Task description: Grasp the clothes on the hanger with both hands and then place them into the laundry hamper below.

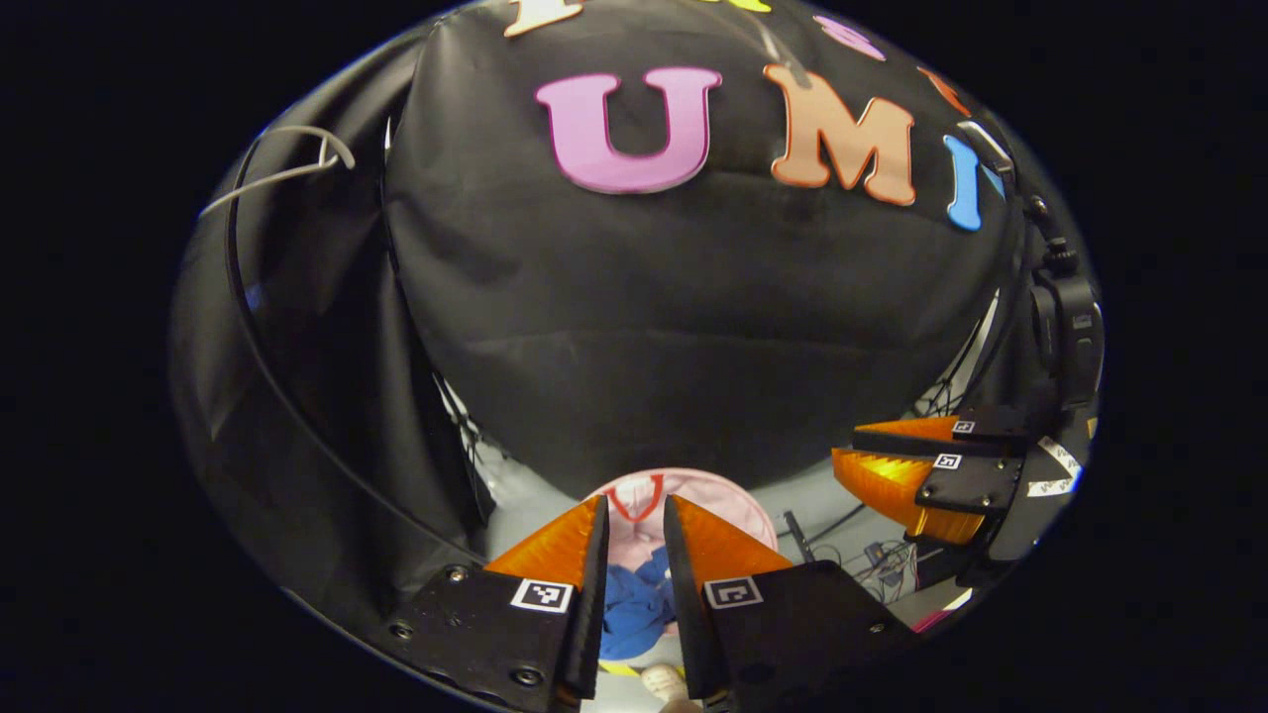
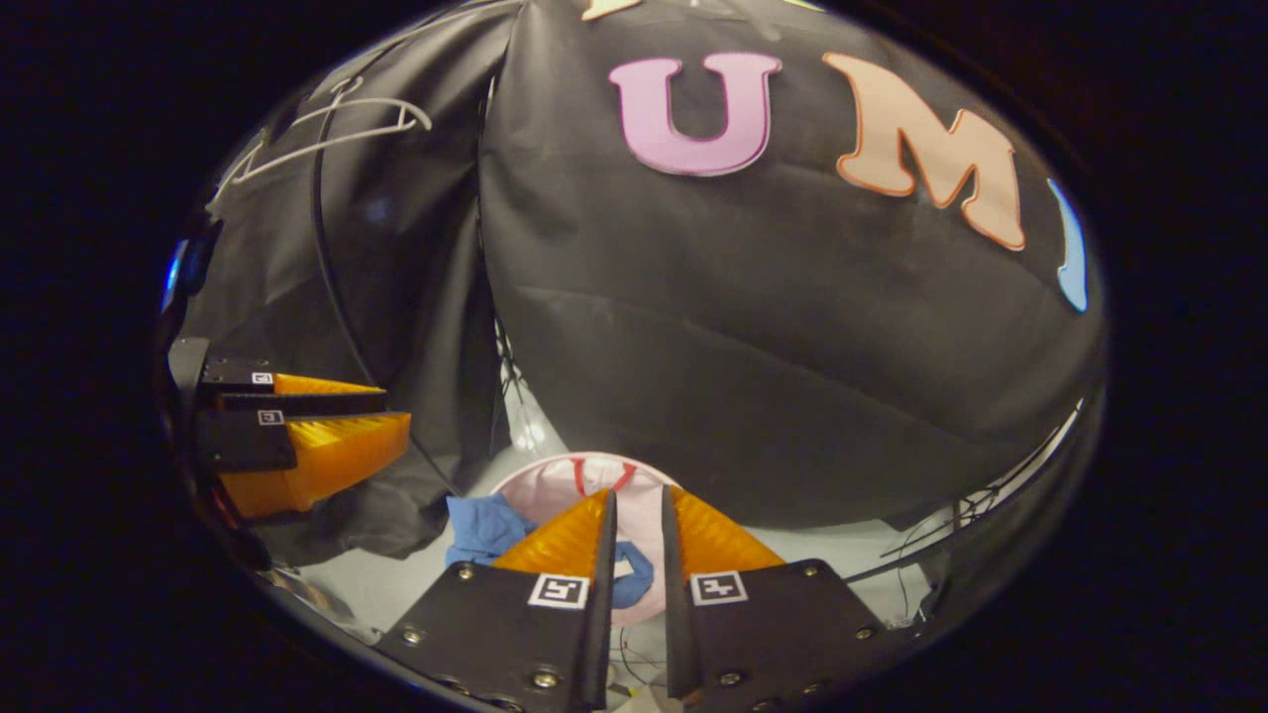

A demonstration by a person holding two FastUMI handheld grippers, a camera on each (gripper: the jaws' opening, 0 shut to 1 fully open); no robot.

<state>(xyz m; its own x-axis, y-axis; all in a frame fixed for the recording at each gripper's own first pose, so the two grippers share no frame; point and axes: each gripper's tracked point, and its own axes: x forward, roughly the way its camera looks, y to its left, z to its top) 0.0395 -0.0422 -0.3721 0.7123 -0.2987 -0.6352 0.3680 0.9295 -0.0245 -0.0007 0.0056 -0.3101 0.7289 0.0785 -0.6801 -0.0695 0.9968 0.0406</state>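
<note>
Both views aimed forward and downward at the booth wall, from well above; shared: pink hamper on floor, each other's claw.

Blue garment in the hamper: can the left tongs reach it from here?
Probably yes. The blue garment lies straight ahead of the left tongs, showing through their slightly parted fingers inside the pink hamper, with nothing between. The right tongs hang off to the side, clear of that path.
</note>
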